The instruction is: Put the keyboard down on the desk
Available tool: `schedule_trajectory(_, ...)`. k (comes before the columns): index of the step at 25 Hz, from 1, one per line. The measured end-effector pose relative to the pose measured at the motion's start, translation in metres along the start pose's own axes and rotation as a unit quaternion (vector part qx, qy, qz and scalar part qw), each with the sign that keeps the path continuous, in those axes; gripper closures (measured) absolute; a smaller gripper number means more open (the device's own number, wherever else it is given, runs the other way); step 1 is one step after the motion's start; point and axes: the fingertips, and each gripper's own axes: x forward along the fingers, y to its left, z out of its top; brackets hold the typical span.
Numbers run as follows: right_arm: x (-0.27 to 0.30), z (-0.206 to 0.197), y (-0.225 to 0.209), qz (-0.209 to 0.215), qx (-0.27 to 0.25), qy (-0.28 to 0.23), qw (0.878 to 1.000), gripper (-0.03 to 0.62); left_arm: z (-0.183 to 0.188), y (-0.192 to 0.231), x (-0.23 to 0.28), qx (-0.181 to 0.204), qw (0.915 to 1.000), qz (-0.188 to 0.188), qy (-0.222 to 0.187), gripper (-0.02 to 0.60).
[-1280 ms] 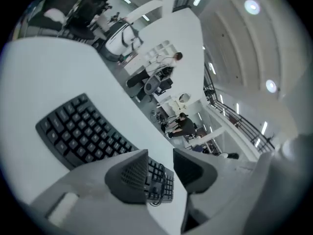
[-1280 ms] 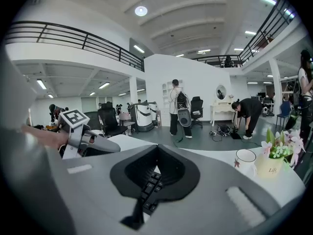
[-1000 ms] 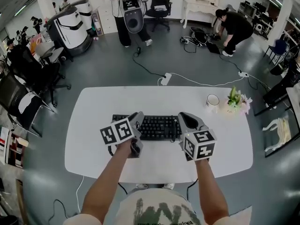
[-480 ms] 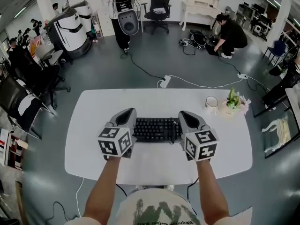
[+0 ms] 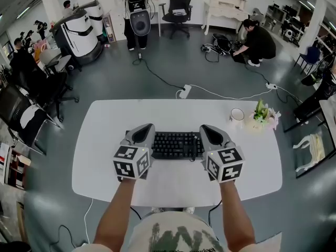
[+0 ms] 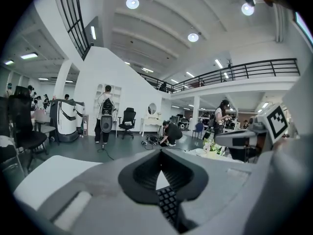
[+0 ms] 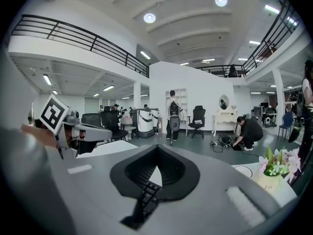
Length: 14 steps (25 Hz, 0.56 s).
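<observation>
A black keyboard point(image 5: 176, 144) lies crosswise over the middle of the white desk point(image 5: 105, 140). My left gripper point(image 5: 142, 133) covers its left end and has just closed its jaws, shut on that end. The right gripper point(image 5: 210, 134) is shut on the right end. In the left gripper view the keys point(image 6: 168, 204) show in the slit between the closed jaws of the left gripper point(image 6: 161, 155). The right gripper view shows the same: keys point(image 7: 146, 199) run up into the right gripper point(image 7: 156, 151). I cannot tell whether the keyboard rests on the desk or hangs just above it.
A white cup point(image 5: 238, 112) and a small pot of flowers point(image 5: 264, 111) stand at the desk's far right corner. A power strip point(image 5: 185, 88) with cables lies on the floor beyond the desk. Office chairs point(image 5: 21, 114) stand to the left.
My left gripper has rolled from tilted to level and slid over the keyboard's left end, its jaws closing. The right gripper has stayed at the right end.
</observation>
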Motion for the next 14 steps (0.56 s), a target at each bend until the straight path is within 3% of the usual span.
schedule_trajectory(14,-0.0037,-0.0005,-0.0045,-0.003,-0.001,-0.003,1.000,0.597,-0.0035,-0.0085,0.0063,-0.005,1.0000,-0.004,0.003,0.578)
